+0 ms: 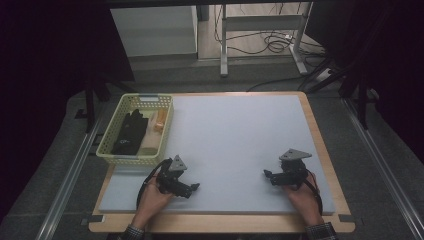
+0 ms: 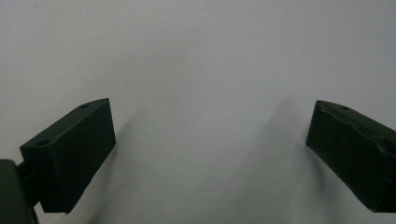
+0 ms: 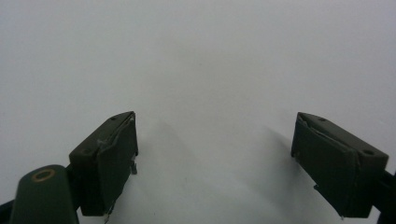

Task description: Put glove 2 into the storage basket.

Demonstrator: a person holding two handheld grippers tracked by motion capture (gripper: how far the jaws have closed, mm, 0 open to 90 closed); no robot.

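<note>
Resting near on the mat (image 1: 240,130), both grippers, left (image 1: 192,188) and right (image 1: 267,175), gape empty, likely readying for the far-left basket (image 1: 111,150).

Your left gripper (image 1: 192,188) and right gripper (image 1: 267,174) look matt black plastic; the mat (image 1: 240,140) beneath is smooth, matt grey, perhaps foam; the basket (image 1: 111,152) glossy plastic lattice

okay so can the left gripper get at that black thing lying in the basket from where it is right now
Probably yes. The left gripper sits open on the mat just in front of the basket, whose top is open. The black thing lies uncovered inside, so only the near basket wall has to be cleared by lifting over it.
</note>
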